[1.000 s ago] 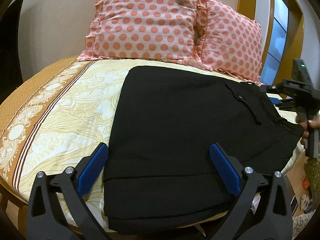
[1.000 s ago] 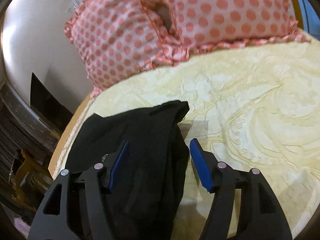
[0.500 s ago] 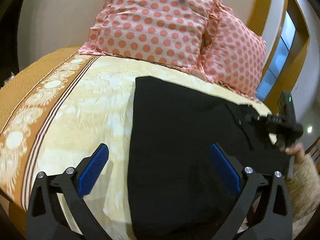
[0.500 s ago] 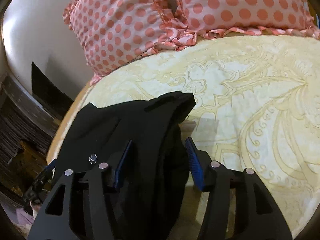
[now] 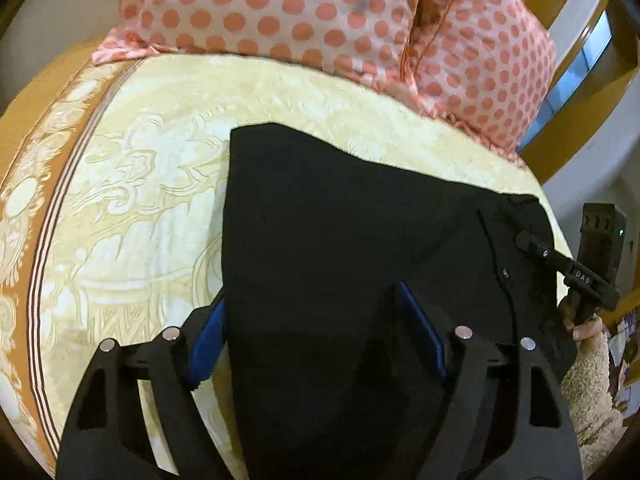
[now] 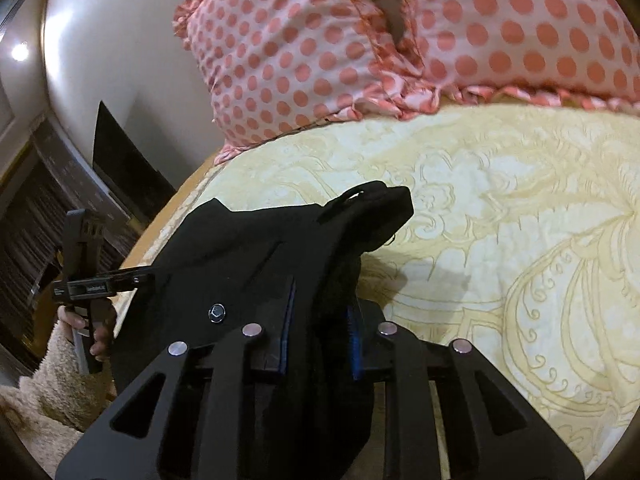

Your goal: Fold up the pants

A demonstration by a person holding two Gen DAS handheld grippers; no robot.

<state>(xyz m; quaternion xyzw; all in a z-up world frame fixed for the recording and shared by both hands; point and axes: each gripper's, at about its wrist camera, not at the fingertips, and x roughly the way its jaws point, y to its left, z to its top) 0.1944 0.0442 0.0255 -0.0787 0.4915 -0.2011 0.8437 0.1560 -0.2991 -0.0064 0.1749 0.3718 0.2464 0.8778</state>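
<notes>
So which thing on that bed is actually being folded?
Start at the two pink polka-dot pillows at the head of the bed. Just in front of them, on the cream patterned bedspread, lies a flat pair of black pants, the only dark, plain item there, with a claw at each end.

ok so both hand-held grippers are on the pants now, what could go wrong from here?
1. The right hand-held gripper pinches a thick bunch at the waistband of the black pants. It may hold only some layers, so the fold could splay on lifting.
2. The left hand-held gripper straddles the near end with its jaws still wide. An uneven bite could skew the fold.
3. The pants lie at the edge of the bedspread, so loose fabric could slide off.
</notes>
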